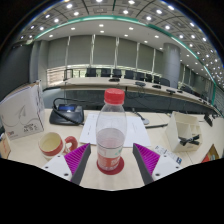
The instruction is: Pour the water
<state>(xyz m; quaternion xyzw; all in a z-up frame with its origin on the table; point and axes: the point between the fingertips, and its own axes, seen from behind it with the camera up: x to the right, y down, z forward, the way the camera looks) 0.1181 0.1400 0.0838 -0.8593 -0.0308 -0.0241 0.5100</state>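
A clear plastic water bottle [112,125] with a red cap and a red-and-white label stands upright on a round red coaster [111,167] on the pale table [150,128]. My gripper [112,152] is open, and the bottle stands between the fingers with a gap at each side. The magenta pads [78,158] flank its lower half without touching it. A beige cup [50,145] sits on the table to the left of the left finger, apart from the bottle.
A white box [20,120] stands at the far left and a black bag [68,113] lies behind the cup. A white container [186,130] stands to the right. Long desks with chairs fill the room beyond.
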